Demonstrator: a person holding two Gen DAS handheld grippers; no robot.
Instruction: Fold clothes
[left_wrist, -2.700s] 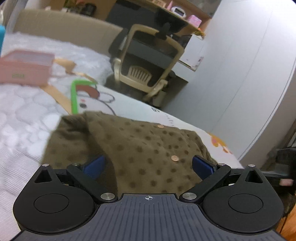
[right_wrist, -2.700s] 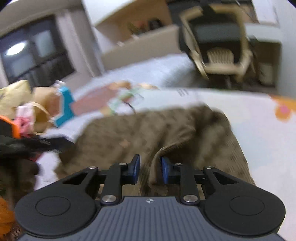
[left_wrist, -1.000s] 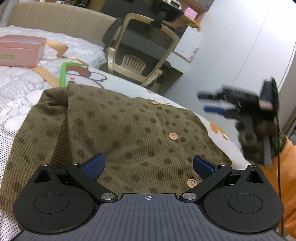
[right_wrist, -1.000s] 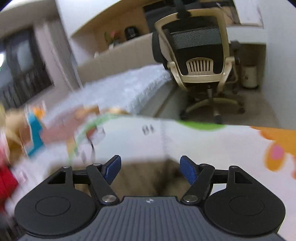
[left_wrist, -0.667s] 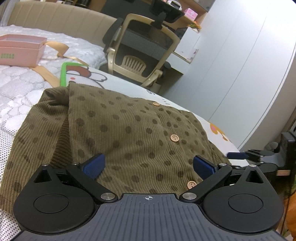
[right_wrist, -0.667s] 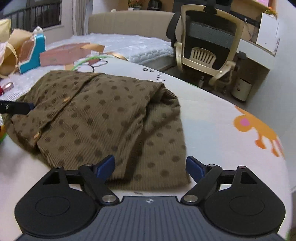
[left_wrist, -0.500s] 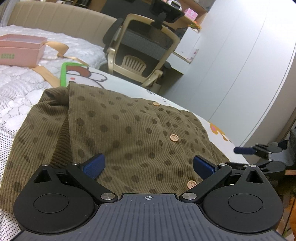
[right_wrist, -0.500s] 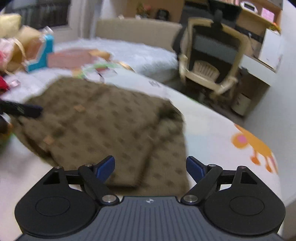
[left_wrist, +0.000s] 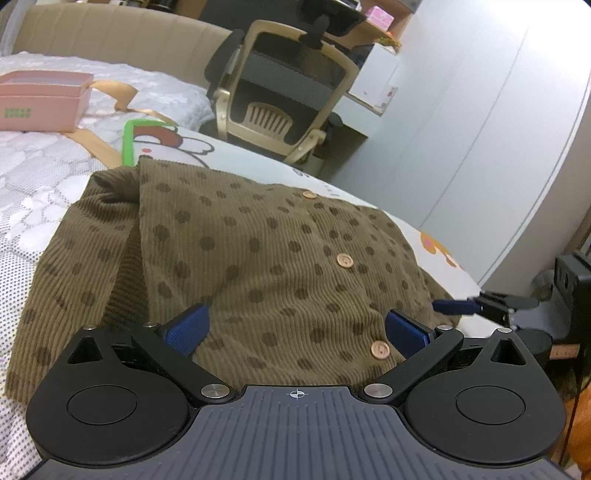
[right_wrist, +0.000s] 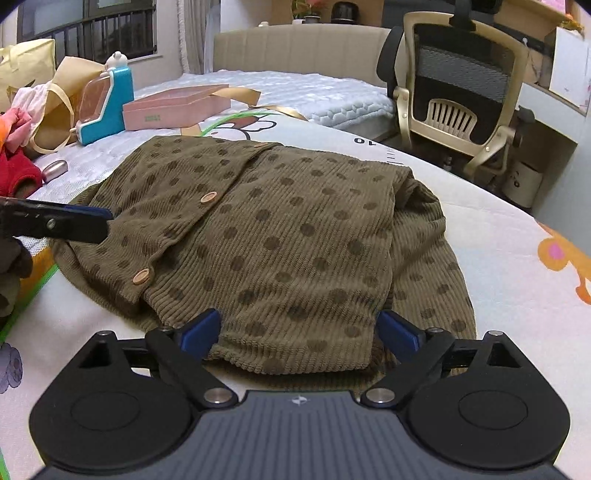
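Cardigan (right_wrist: 295, 236) between two spread grippers

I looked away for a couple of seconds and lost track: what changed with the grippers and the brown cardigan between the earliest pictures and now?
The right gripper, earlier shut on a fold of the cardigan, has let go, swung up and away, then returned low at the hem, open. The cardigan now lies flatter. The left gripper stayed open over it; the pink box and chair did not move.

Both black two-finger grippers with blue pads, left gripper (left_wrist: 295, 326) and right gripper (right_wrist: 301, 334), hover with jaws spread wide, holding nothing.
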